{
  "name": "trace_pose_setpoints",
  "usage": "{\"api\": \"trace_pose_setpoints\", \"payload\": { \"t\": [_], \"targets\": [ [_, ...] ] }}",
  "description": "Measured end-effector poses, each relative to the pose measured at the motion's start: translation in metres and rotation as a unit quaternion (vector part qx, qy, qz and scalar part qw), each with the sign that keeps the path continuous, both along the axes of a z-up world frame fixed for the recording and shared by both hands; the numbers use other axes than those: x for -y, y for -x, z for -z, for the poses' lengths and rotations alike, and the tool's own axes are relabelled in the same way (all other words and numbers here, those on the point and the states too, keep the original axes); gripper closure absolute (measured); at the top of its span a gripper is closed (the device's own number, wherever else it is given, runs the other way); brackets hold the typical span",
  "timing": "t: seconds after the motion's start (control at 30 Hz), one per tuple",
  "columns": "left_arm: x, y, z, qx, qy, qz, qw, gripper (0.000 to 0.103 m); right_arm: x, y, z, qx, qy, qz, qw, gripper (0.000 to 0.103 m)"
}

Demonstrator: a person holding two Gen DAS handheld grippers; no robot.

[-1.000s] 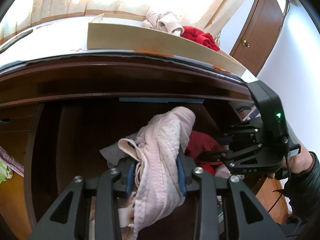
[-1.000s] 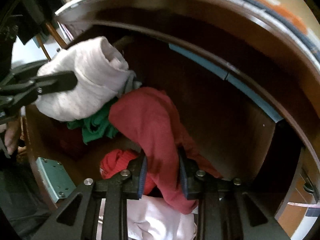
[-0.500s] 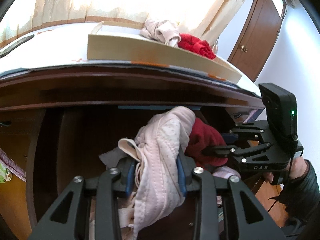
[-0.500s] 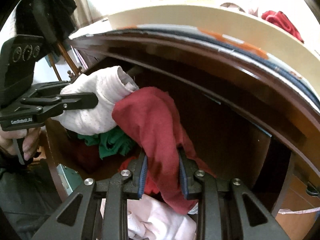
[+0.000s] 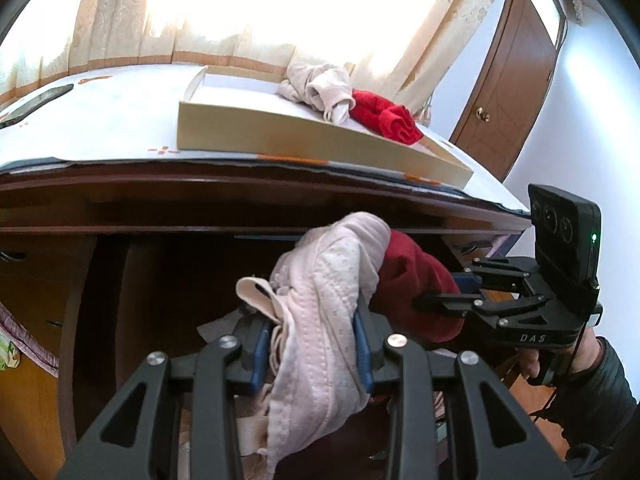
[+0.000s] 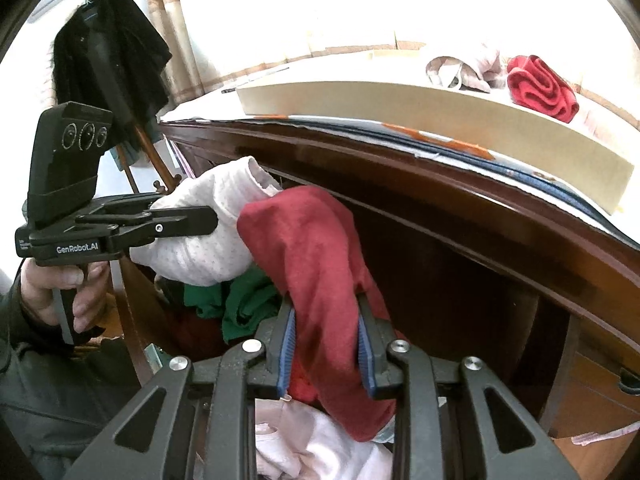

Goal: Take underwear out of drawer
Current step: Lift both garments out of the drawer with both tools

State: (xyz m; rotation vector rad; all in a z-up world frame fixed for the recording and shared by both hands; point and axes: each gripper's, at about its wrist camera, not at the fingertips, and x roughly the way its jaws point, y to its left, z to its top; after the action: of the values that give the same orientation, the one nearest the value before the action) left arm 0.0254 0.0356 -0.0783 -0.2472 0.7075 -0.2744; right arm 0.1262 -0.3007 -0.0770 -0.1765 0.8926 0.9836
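Observation:
My left gripper (image 5: 310,354) is shut on pale pink dotted underwear (image 5: 320,304), held above the open dark wooden drawer (image 5: 132,280). My right gripper (image 6: 326,350) is shut on dark red underwear (image 6: 316,256), lifted beside the pink one. The two garments touch in the air. The right gripper shows in the left wrist view (image 5: 436,300), and the left gripper in the right wrist view (image 6: 192,220). Green underwear (image 6: 240,300) and pink cloth (image 6: 316,448) lie in the drawer below.
A shallow cardboard tray (image 5: 320,140) on the white tabletop (image 5: 100,116) holds beige (image 5: 320,88) and red underwear (image 5: 388,118). A dark phone (image 5: 36,104) lies at the table's left. A brown door (image 5: 508,92) stands at the right. A black coat (image 6: 112,60) hangs at the left.
Both grippers have risen out of the drawer with their garments, so the tabletop and the tray come into fuller view. The red and pink garments have come closer together.

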Motion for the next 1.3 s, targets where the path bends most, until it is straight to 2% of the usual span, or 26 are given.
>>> {"api": "trace_pose_setpoints", "payload": {
  "t": [0.3, 0.63, 1.3],
  "targets": [
    [-0.001, 0.006, -0.007, 0.024, 0.009, -0.006, 0.9996, 0.070, 0.010, 0.011, -0.008, 0.021, -0.042, 0.007, 0.999, 0.074],
    [0.007, 0.010, -0.010, 0.044, -0.018, -0.014, 0.9988, 0.070, 0.012, 0.019, -0.018, 0.044, -0.074, 0.017, 0.996, 0.074],
    [0.014, 0.018, -0.018, 0.080, -0.035, -0.014, 0.9961, 0.070, 0.024, 0.034, -0.029, 0.092, -0.125, 0.014, 0.988, 0.074]
  ]
}}
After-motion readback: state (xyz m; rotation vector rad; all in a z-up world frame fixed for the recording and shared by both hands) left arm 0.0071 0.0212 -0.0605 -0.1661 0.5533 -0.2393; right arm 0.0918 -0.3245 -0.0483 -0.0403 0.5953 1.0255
